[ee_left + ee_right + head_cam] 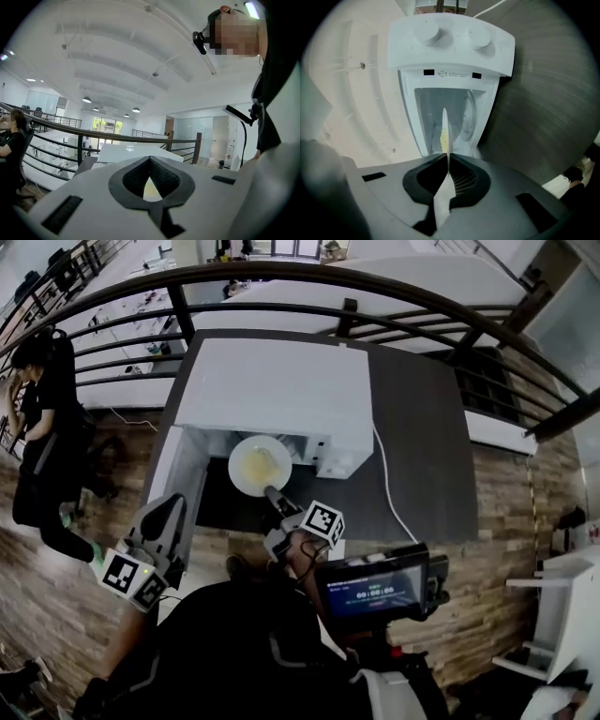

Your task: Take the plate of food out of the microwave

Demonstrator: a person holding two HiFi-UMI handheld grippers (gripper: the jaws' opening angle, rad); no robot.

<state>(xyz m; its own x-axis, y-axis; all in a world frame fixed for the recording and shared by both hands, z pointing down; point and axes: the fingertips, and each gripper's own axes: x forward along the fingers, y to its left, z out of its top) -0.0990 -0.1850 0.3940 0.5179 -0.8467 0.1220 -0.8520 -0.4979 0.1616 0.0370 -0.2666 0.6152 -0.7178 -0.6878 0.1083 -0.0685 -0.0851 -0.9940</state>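
Plate of food (255, 465) before microwave (277, 385), dark tabletop (422, 427), railing (180, 315), wood floor (525, 521)

Overhead and close views; common microwave (281, 395)

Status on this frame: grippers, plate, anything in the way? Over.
Right gripper shut on the plate rim. Left gripper shut, empty, low left. Food on the plate, at microwave mouth. Open door aside, nothing blocking.
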